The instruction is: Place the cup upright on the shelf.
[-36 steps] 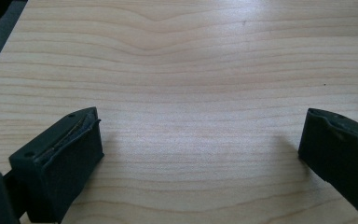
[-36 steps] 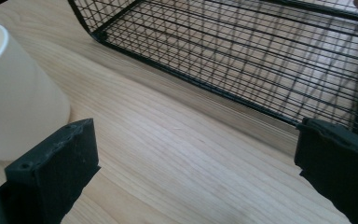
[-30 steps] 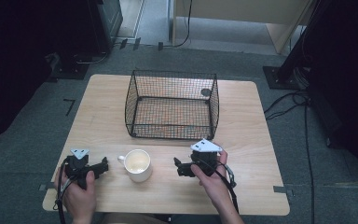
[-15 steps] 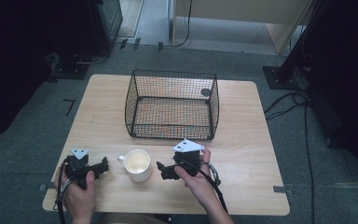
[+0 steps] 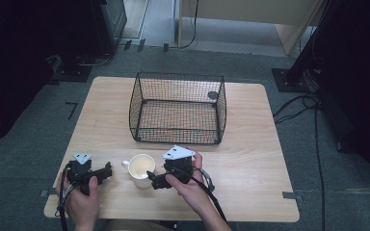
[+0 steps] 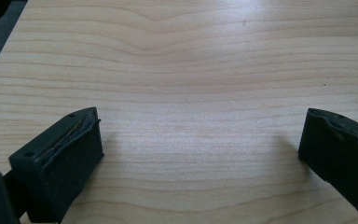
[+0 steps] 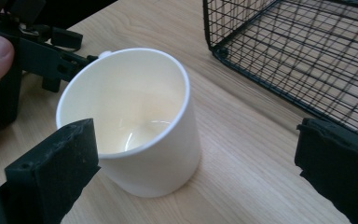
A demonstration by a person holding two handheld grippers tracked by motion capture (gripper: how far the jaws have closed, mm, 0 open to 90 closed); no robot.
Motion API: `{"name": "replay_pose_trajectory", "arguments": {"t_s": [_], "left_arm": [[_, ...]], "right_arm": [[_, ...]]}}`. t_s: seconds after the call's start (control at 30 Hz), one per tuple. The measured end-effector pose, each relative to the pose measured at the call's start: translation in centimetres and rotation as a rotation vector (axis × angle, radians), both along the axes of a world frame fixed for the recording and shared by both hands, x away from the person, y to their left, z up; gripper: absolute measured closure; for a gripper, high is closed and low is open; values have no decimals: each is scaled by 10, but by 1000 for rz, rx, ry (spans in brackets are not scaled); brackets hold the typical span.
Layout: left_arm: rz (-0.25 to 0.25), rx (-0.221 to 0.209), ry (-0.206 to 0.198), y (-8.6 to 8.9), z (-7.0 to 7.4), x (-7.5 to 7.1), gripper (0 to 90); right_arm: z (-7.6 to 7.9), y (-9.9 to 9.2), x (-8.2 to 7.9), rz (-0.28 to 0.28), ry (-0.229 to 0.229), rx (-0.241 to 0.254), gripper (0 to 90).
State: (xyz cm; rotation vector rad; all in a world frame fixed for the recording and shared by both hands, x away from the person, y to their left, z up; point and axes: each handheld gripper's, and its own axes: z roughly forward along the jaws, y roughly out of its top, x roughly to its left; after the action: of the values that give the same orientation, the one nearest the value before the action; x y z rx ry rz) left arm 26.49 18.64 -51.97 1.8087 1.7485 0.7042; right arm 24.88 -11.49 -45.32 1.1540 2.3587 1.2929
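Right gripper closing in on a white mug near the front of a wooden bench, its jaws wide open and empty.

The mug stands upright just in front of a wire basket, handle toward the left gripper, which rests on the bench nearby, jaws also wide apart and holding nothing. In the right gripper view one jaw sits at the mug's rim, the other well clear. The risk, as I judge it: an off-centre jaw could nudge the mug over, or shove it toward the left gripper.

Mug between both grippers, before the wire basket.
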Motion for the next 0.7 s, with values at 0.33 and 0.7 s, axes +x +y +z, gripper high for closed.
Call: {"name": "replay_pose_trajectory", "arguments": {"t_s": [0.33,0.7], "left_arm": [[1,-1,-1,0,0,0,0],[-2,-1,-2,0,0,0,0]], "right_arm": [[-4,19,-3,61,4,8,0],[-14,41,-2,96,-2,-13,0]]}}
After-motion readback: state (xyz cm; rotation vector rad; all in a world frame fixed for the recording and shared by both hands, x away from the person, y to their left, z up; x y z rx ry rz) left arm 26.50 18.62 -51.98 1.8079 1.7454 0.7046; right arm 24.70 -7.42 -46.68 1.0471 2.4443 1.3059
